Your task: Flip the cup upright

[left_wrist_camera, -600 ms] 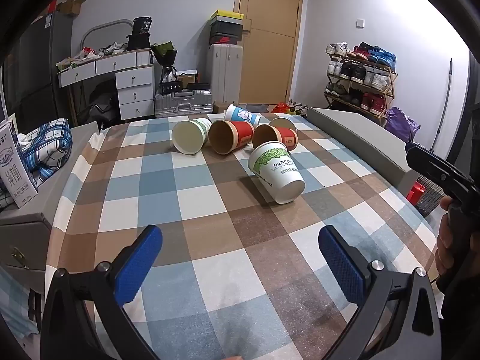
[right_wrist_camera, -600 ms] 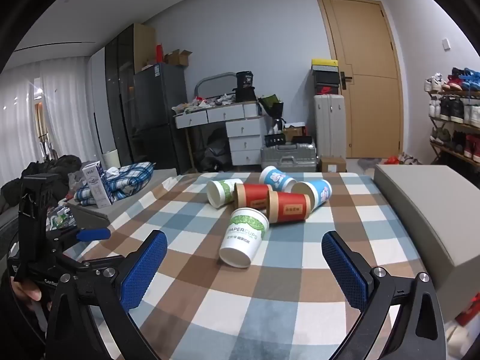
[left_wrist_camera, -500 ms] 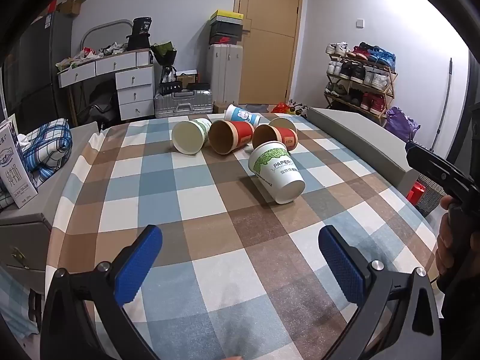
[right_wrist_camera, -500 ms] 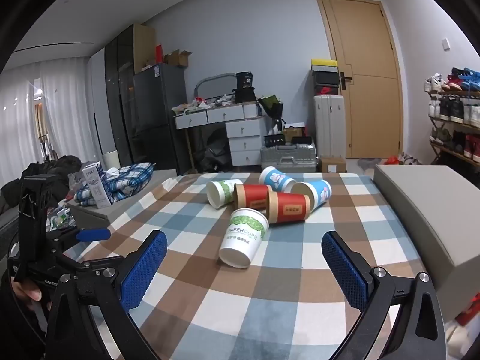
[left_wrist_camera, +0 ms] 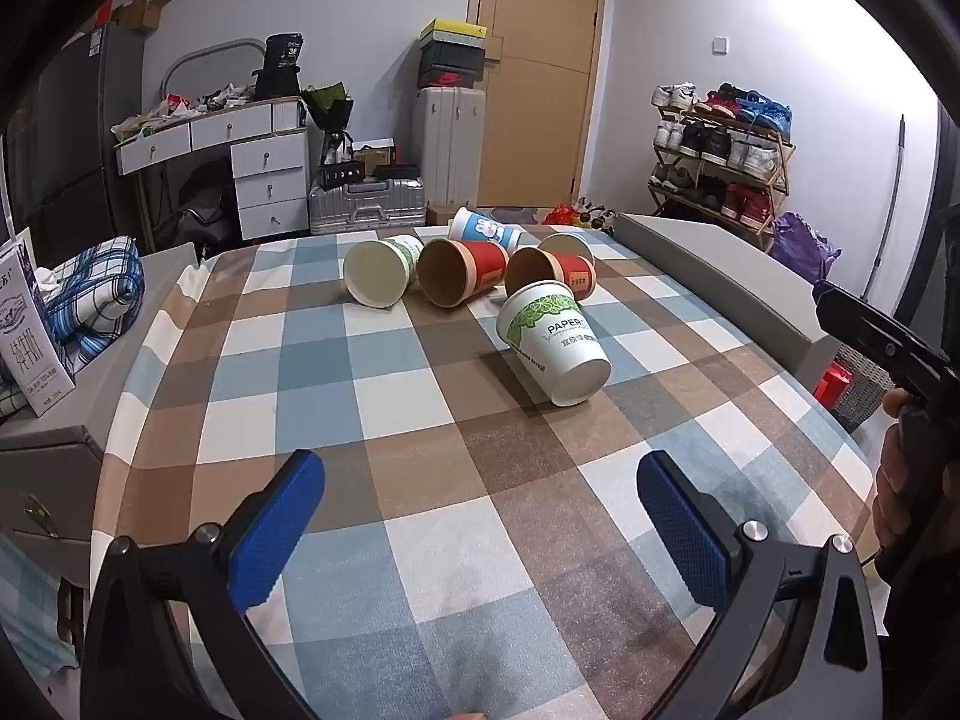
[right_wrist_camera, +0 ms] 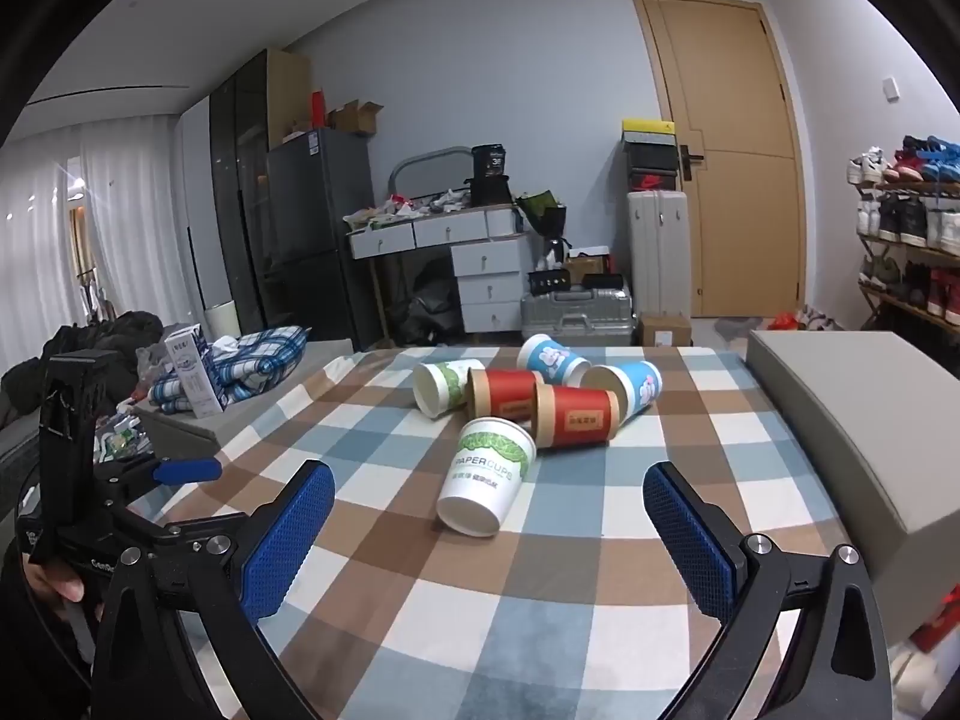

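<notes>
Several paper cups lie on their sides on a checked tablecloth [left_wrist_camera: 420, 420]. The nearest is a white cup with green leaves [left_wrist_camera: 555, 343], also in the right wrist view [right_wrist_camera: 487, 476], with its closed base toward the grippers. Behind it lie two red cups [left_wrist_camera: 465, 279] [right_wrist_camera: 576, 417], another white and green cup [left_wrist_camera: 381, 279] and two blue cups [right_wrist_camera: 549, 358]. My left gripper [left_wrist_camera: 480, 531] is open and empty, well short of the cups. My right gripper [right_wrist_camera: 489, 531] is open and empty, just short of the nearest cup.
A grey bench [right_wrist_camera: 852, 420] runs along the table's right side. A milk carton [left_wrist_camera: 30, 324] and a folded plaid cloth [left_wrist_camera: 90, 294] sit on a grey surface to the left. The left gripper's body [right_wrist_camera: 84, 480] shows in the right wrist view.
</notes>
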The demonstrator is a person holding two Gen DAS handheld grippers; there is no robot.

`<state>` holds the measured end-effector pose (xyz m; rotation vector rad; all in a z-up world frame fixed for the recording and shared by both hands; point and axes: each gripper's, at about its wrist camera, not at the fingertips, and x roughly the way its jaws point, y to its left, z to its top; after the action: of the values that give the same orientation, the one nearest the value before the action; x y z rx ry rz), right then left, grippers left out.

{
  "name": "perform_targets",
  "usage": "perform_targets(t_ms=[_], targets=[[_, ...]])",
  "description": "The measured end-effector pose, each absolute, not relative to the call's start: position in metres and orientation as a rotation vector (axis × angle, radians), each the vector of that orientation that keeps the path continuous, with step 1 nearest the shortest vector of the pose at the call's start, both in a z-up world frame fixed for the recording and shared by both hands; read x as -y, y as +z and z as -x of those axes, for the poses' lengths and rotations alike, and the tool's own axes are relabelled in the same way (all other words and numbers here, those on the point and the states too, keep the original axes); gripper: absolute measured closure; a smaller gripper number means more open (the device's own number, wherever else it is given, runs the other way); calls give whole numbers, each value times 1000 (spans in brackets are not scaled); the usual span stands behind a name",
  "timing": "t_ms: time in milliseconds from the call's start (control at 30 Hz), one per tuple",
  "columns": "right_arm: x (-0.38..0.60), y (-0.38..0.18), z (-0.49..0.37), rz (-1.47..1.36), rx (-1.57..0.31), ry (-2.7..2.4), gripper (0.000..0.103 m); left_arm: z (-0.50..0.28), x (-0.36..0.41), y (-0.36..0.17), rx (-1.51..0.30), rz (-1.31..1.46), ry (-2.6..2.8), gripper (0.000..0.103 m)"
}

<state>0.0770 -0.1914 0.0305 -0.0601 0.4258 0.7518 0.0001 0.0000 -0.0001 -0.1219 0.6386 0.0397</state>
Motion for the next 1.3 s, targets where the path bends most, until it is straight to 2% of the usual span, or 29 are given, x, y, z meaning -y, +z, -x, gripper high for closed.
perform_targets(t_ms=[1300], targets=[[195, 33, -75, 56, -417, 748, 0, 0, 0, 0, -638, 122, 39, 2]])
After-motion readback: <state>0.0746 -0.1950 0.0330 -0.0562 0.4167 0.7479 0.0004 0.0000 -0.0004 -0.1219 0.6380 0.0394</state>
